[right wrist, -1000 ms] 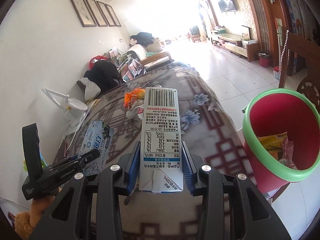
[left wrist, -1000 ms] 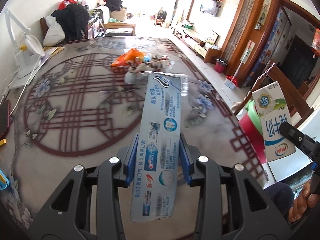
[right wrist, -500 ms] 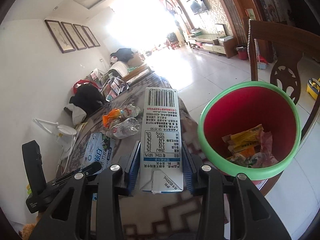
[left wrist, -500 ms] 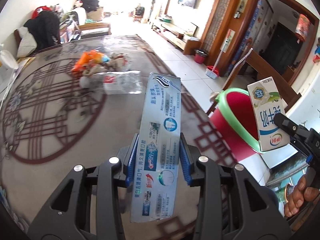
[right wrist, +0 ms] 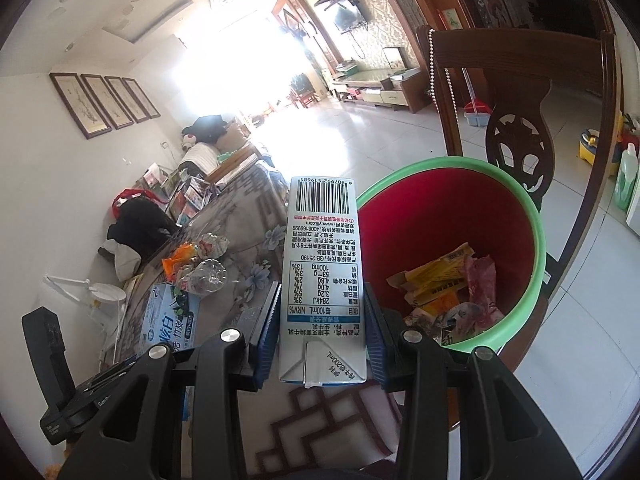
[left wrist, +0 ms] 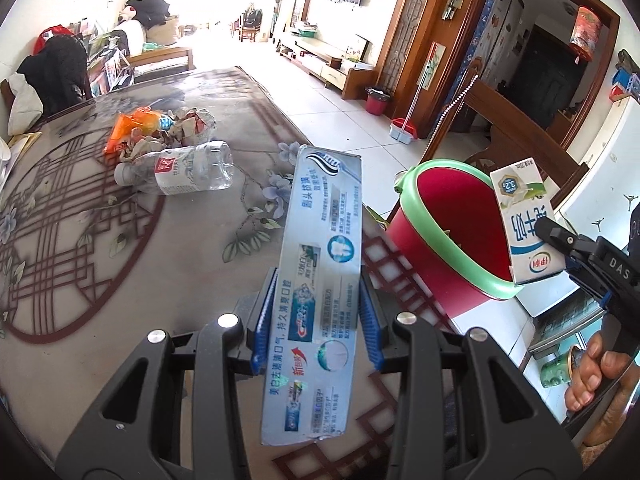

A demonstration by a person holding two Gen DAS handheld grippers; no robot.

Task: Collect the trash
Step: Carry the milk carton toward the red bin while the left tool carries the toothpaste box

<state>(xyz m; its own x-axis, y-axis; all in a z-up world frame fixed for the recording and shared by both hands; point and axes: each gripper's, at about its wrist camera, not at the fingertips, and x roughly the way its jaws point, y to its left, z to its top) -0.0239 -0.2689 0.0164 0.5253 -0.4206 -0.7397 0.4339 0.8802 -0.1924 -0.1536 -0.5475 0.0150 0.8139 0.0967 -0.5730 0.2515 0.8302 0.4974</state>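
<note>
My left gripper (left wrist: pixel 318 316) is shut on a long blue-white toothpaste box (left wrist: pixel 320 264) and holds it above the table edge, left of the red bin with a green rim (left wrist: pixel 448 236). My right gripper (right wrist: pixel 322 332) is shut on a white milk carton (right wrist: pixel 322 276) held just left of the bin (right wrist: pixel 536 240), which has wrappers inside. The carton (left wrist: pixel 526 224) also shows in the left wrist view over the bin's right rim. The toothpaste box (right wrist: pixel 172 324) shows in the right wrist view at the left.
On the patterned tablecloth (left wrist: pixel 120 248) lie a crushed clear plastic bottle (left wrist: pixel 188 172) and a pile of wrappers with an orange bag (left wrist: pixel 156 130). A wooden chair (right wrist: pixel 516 120) stands behind the bin. A white desk lamp (right wrist: pixel 96 292) is at the table's far side.
Both grippers have moved right toward the bin with their loads. The bin now fills more of both views, and the milk carton is beside its rim.
</note>
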